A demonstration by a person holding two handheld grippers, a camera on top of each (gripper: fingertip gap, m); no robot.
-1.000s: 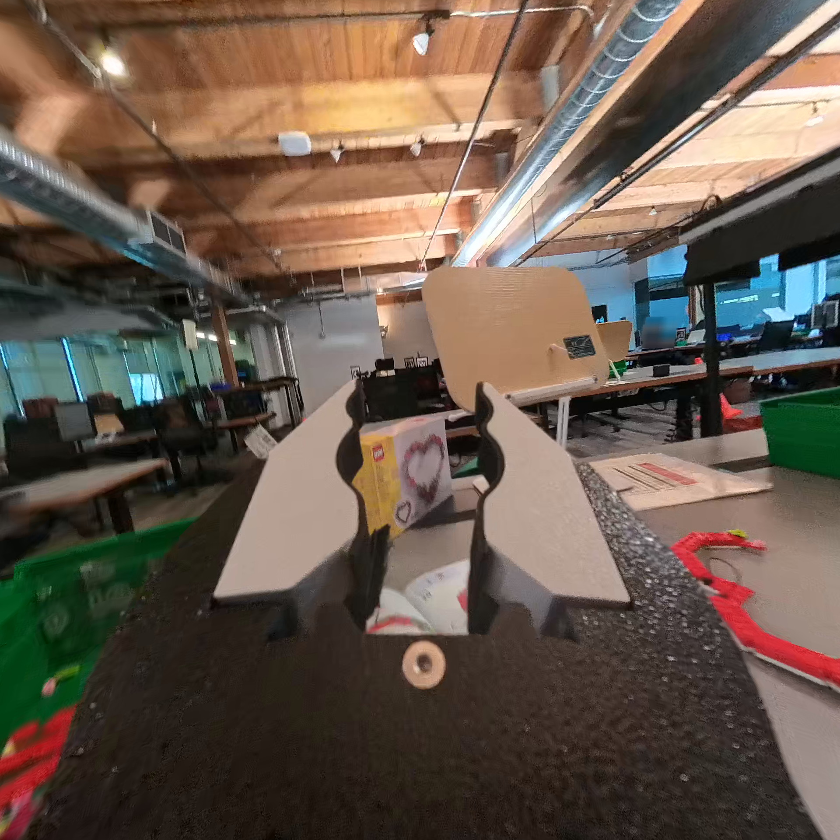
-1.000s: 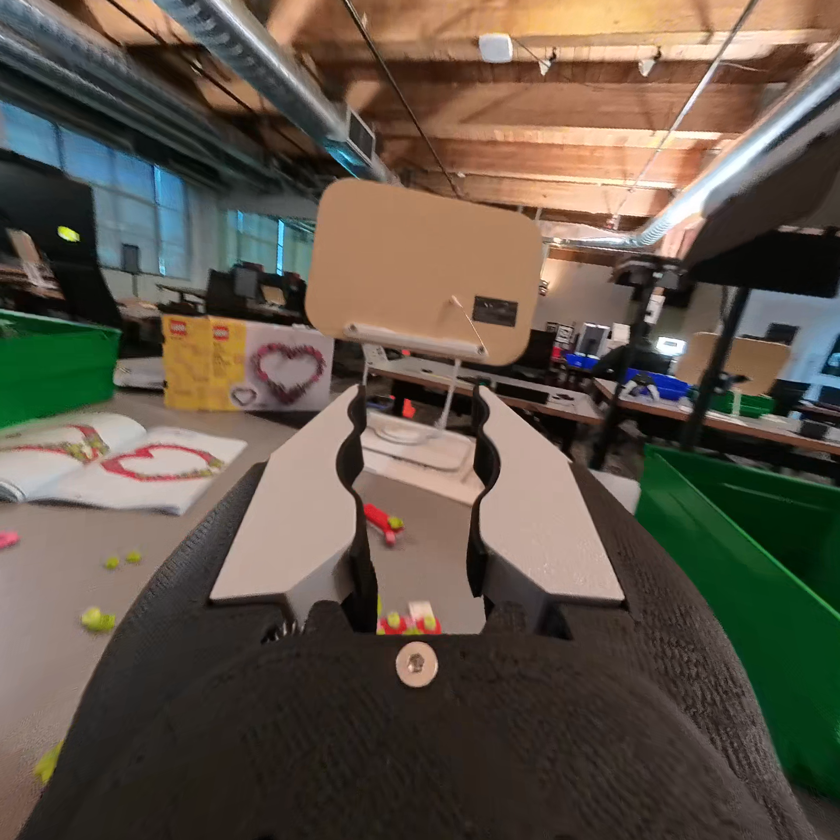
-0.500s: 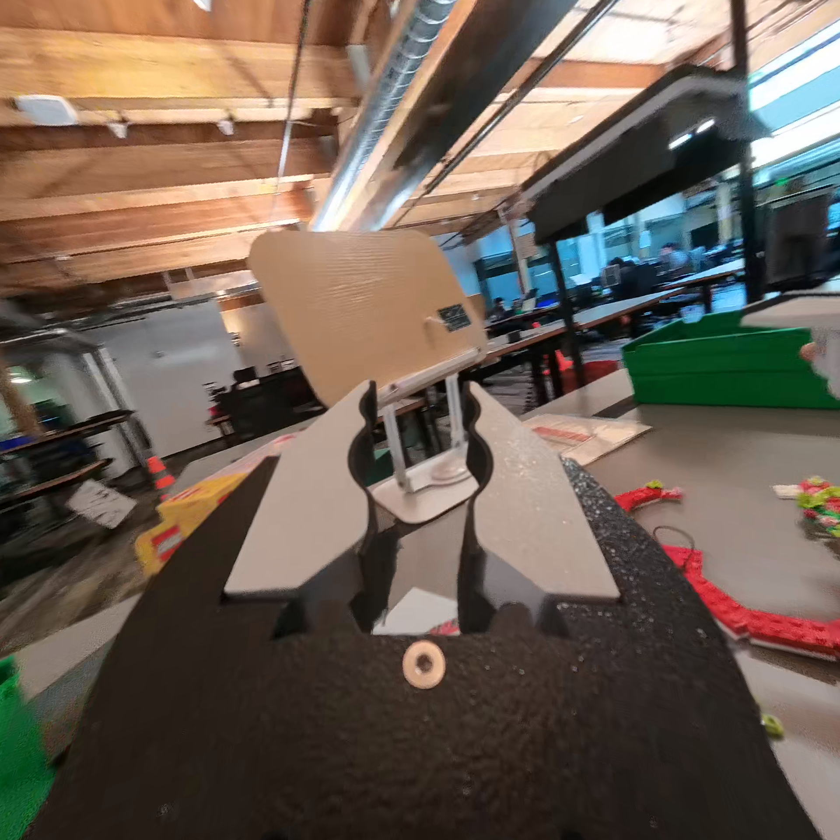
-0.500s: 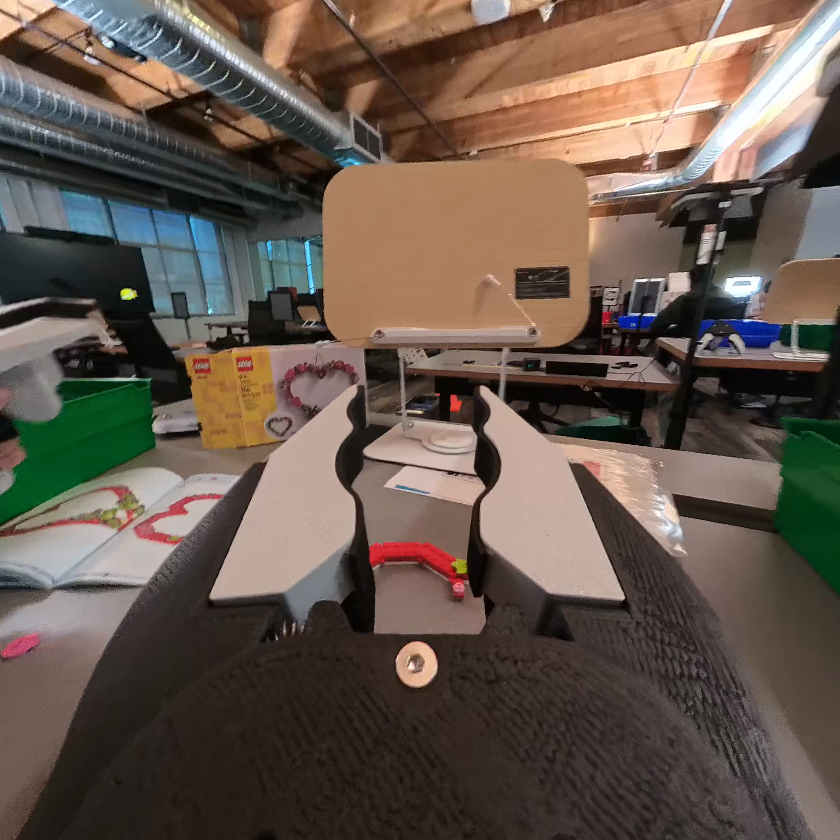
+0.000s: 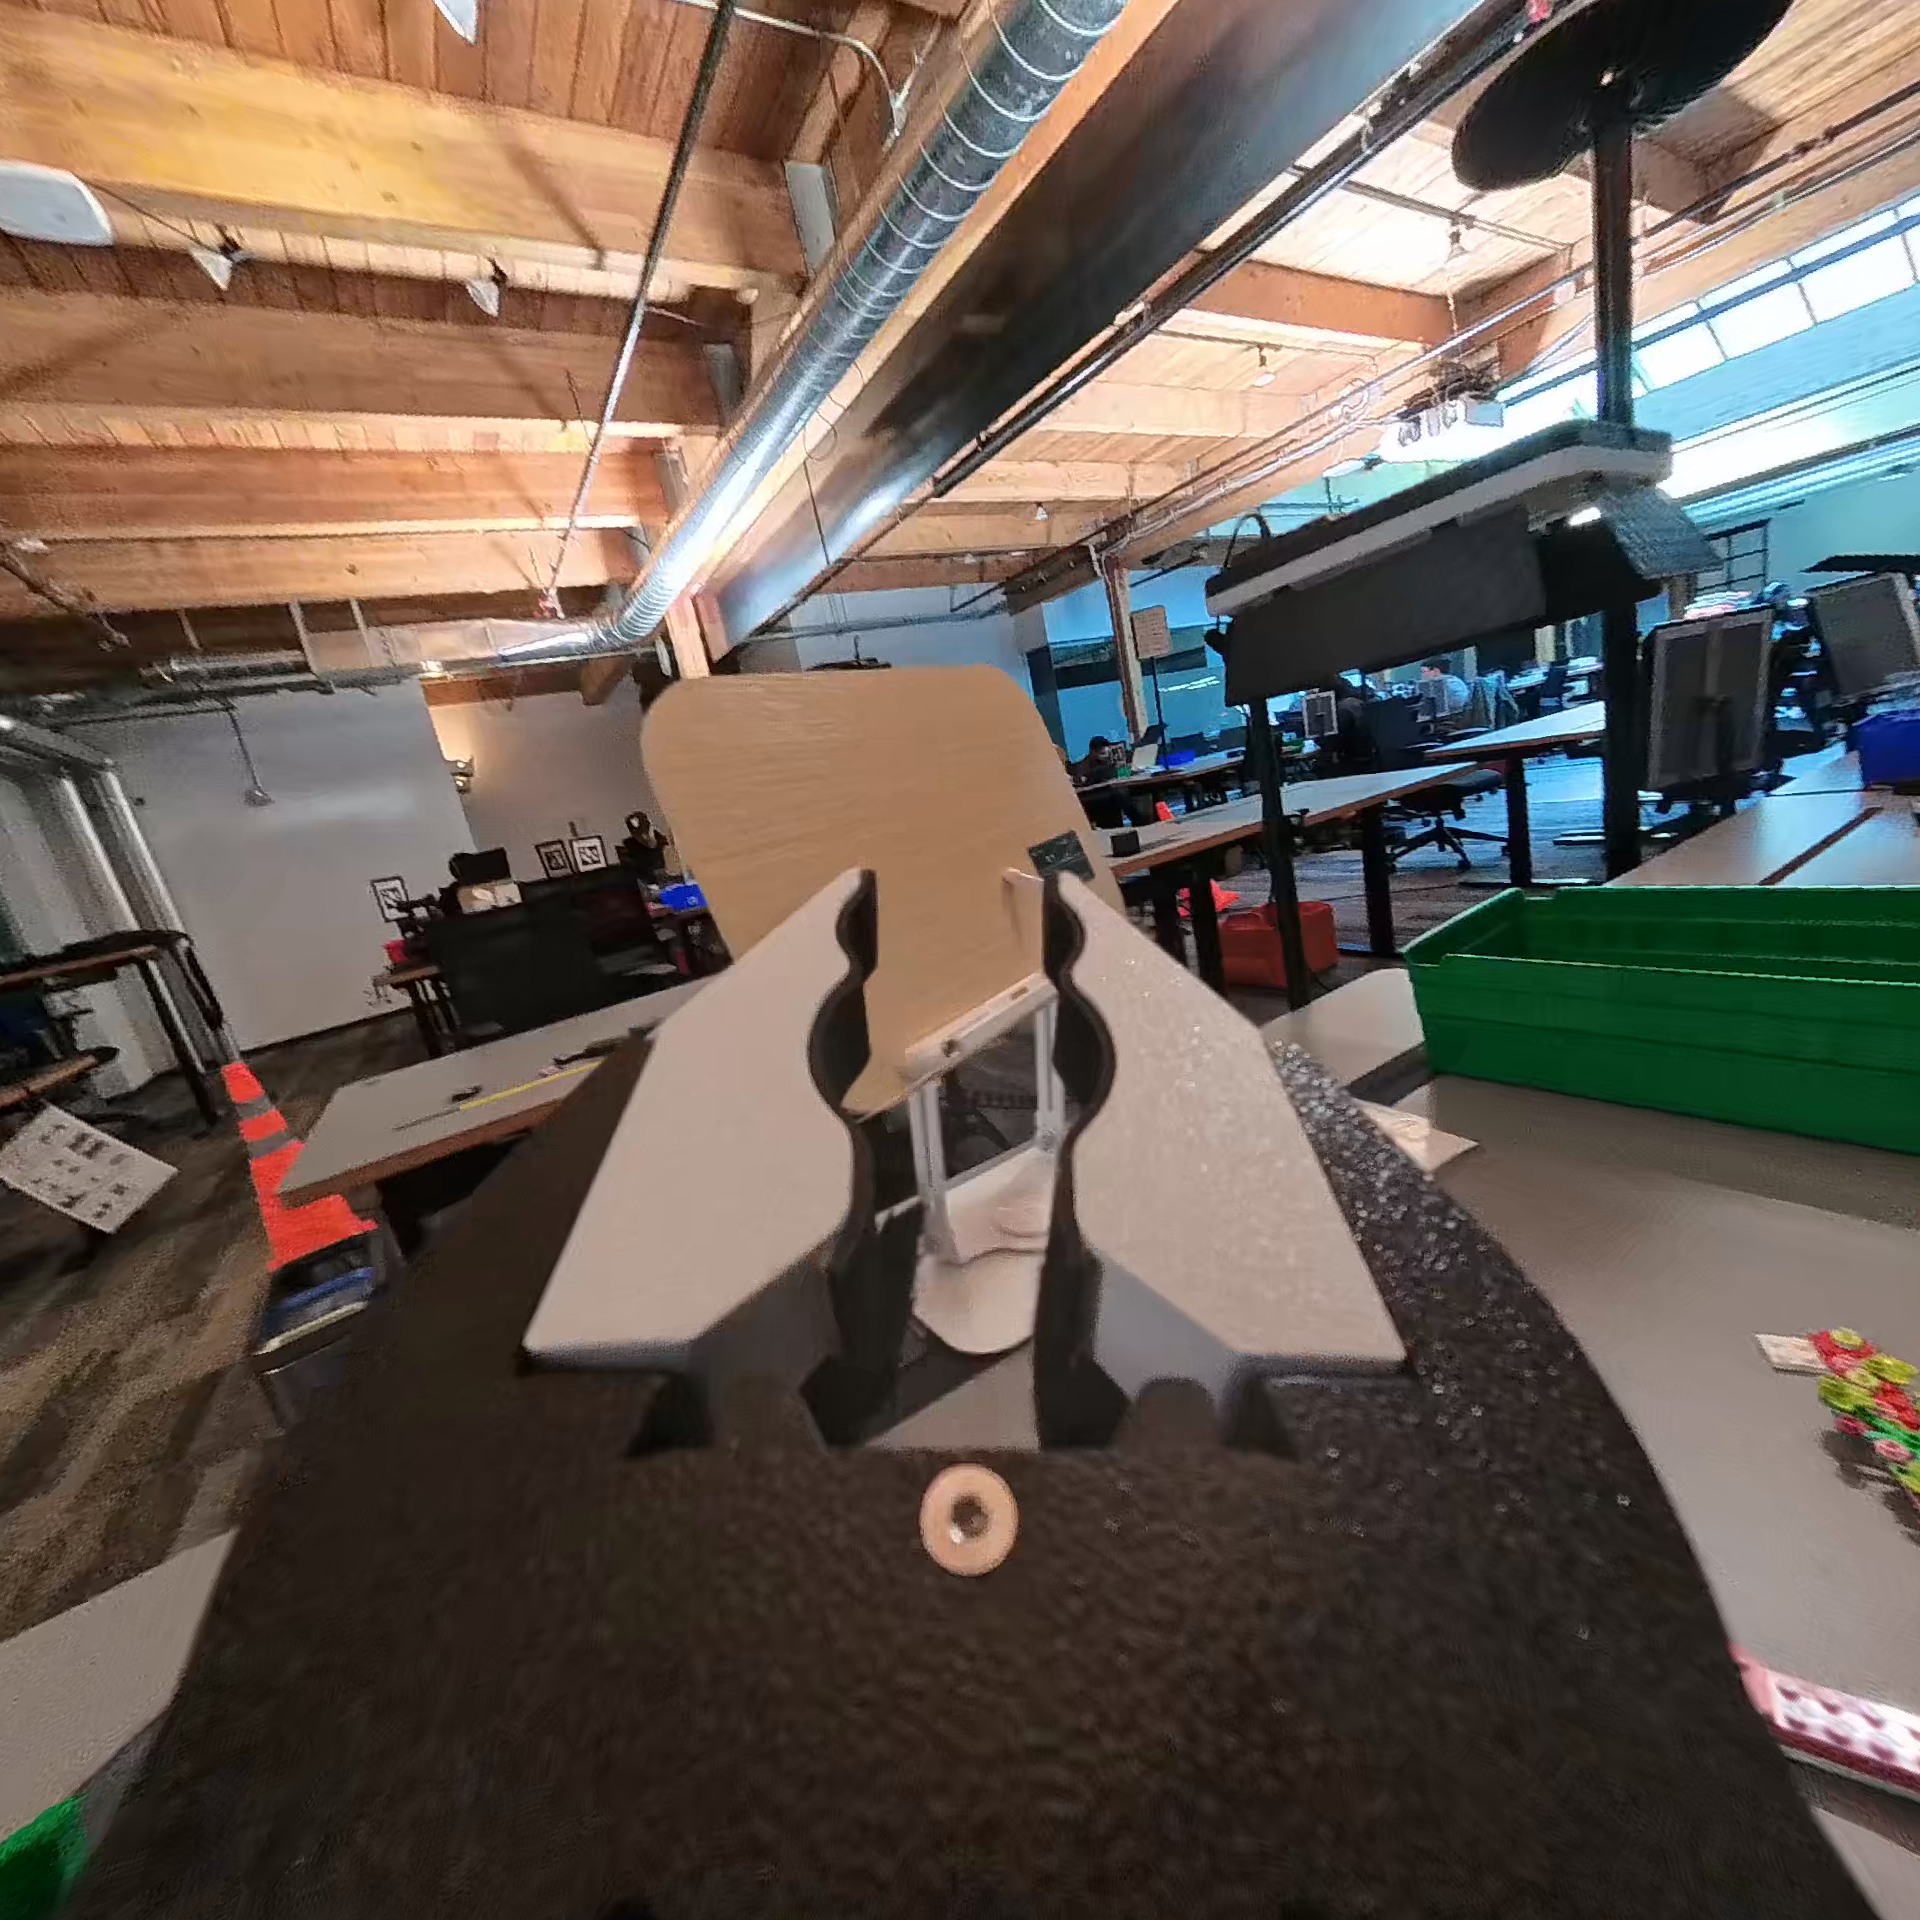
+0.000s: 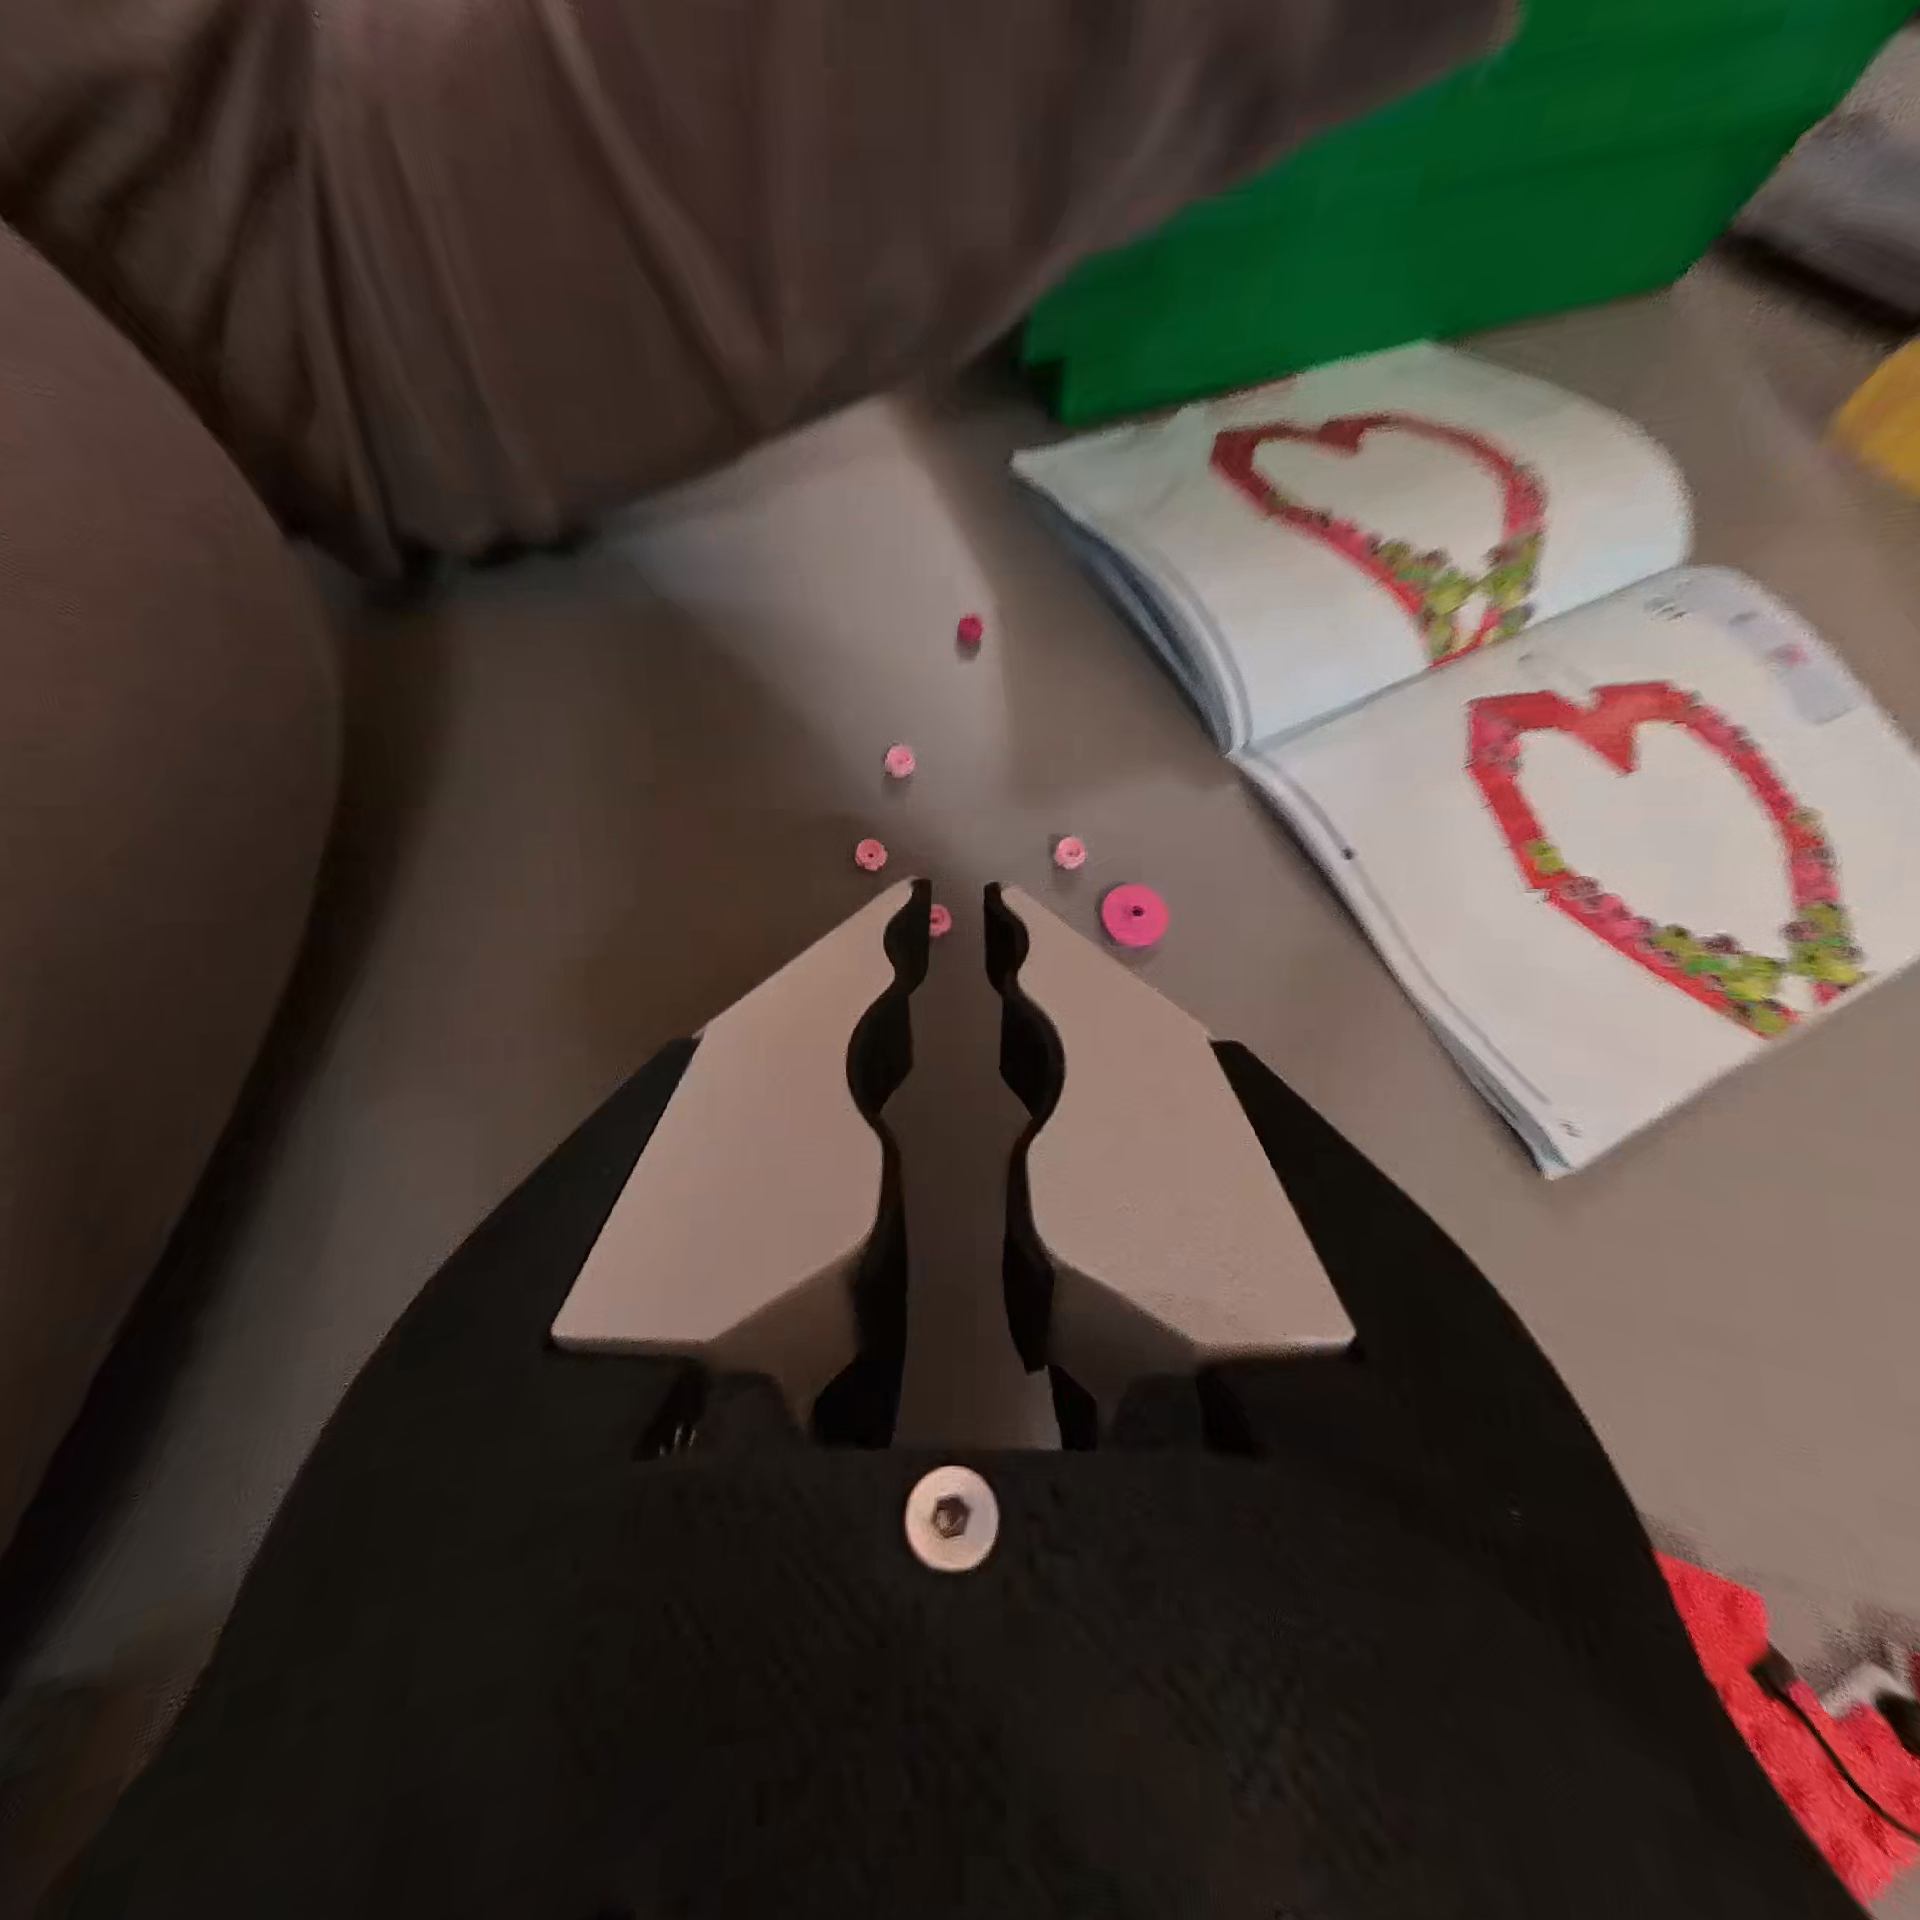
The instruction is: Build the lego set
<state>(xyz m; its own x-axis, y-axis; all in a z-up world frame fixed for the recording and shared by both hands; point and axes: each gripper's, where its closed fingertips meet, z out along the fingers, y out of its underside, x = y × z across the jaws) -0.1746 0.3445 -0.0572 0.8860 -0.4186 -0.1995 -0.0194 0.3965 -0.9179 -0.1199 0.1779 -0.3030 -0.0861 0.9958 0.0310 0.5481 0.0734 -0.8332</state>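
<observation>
In the right wrist view my right gripper (image 6: 956, 894) points down at the grey table. Its jaws stand a narrow gap apart, with a small pink stud (image 6: 939, 921) lying on the table just beyond the left fingertip. More pink studs (image 6: 899, 761) and a larger magenta round piece (image 6: 1135, 916) lie scattered close by. The open instruction booklet (image 6: 1455, 727) with heart pictures lies to the right. A red heart frame (image 6: 1787, 1766) shows at the bottom right. My left gripper (image 5: 961, 894) is open and empty, raised and aimed at a wooden book stand (image 5: 862, 831).
A person's brown-grey clothing (image 6: 520, 260) fills the upper left of the right wrist view. A green bin (image 6: 1455, 208) stands behind the booklet. In the left wrist view a green bin (image 5: 1662, 997) sits at the right, with a small flower cluster (image 5: 1870, 1392) on the table (image 5: 1662, 1299). One gripper's finger ends stand about 30 centimetres off the other's. To reach the larger magenta round piece (image 6: 1135, 916) in a straight line is about 6 centimetres for my right fingers, about 30 centimetres for my left.
My right gripper has swung from facing the book stand down to the table and left, over the pink studs, and its jaws have narrowed. My left gripper has turned right, off the box onto the stand.
</observation>
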